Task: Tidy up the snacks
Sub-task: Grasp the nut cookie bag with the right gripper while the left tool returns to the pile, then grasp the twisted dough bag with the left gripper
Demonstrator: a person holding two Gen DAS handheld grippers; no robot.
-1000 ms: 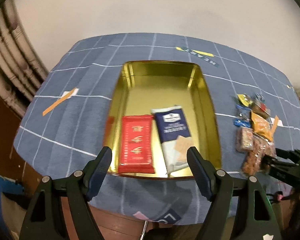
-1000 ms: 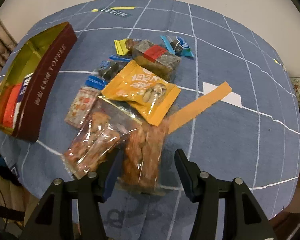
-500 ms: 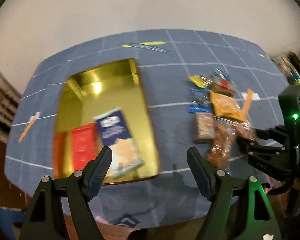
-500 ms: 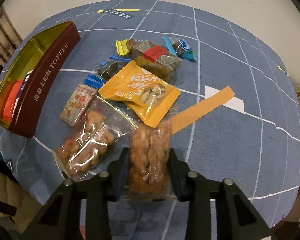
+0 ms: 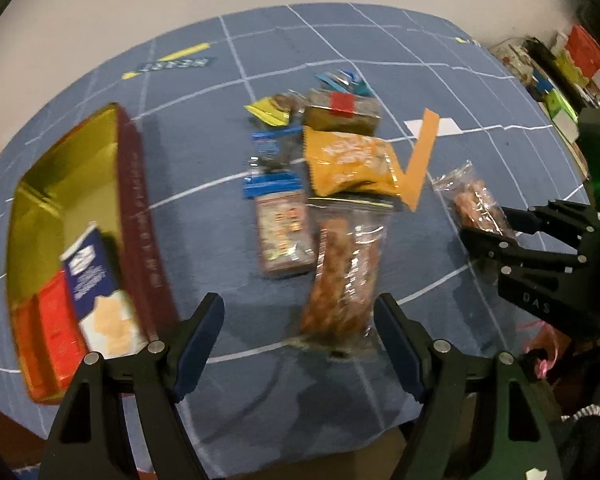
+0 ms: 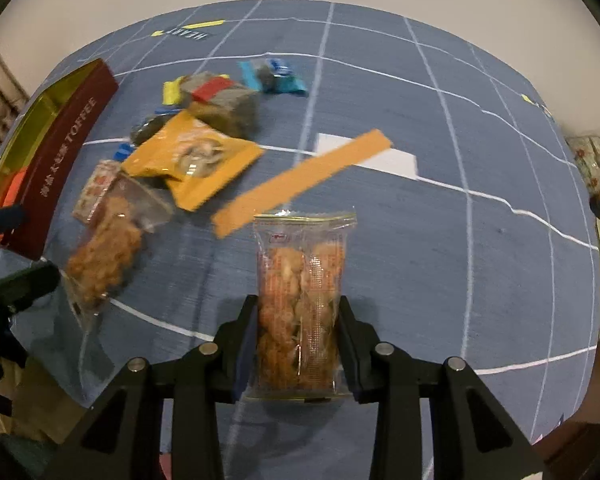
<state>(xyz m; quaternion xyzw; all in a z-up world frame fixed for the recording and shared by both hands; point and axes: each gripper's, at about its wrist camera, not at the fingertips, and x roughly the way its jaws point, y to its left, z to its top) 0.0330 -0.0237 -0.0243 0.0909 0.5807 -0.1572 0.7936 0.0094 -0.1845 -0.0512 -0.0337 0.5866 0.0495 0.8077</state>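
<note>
Right wrist view: my right hand-held gripper [image 6: 298, 332] is clamped across a clear snack pack [image 6: 300, 300] — light, crinkly, brittle inside; my left hand-held gripper [image 5: 296, 340] gapes empty

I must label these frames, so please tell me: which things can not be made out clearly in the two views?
- Left wrist view: print on the yellow snack bag and small pink packet, motion-blurred.
- Left wrist view: tin side lettering, blurred.
- Right wrist view: tin's inside, hidden by its near wall.
- Right wrist view: lower sides of the clear snack packet, covered by the right hand-held gripper.
- Right wrist view: left hand-held gripper, cut off by the left edge.
</note>
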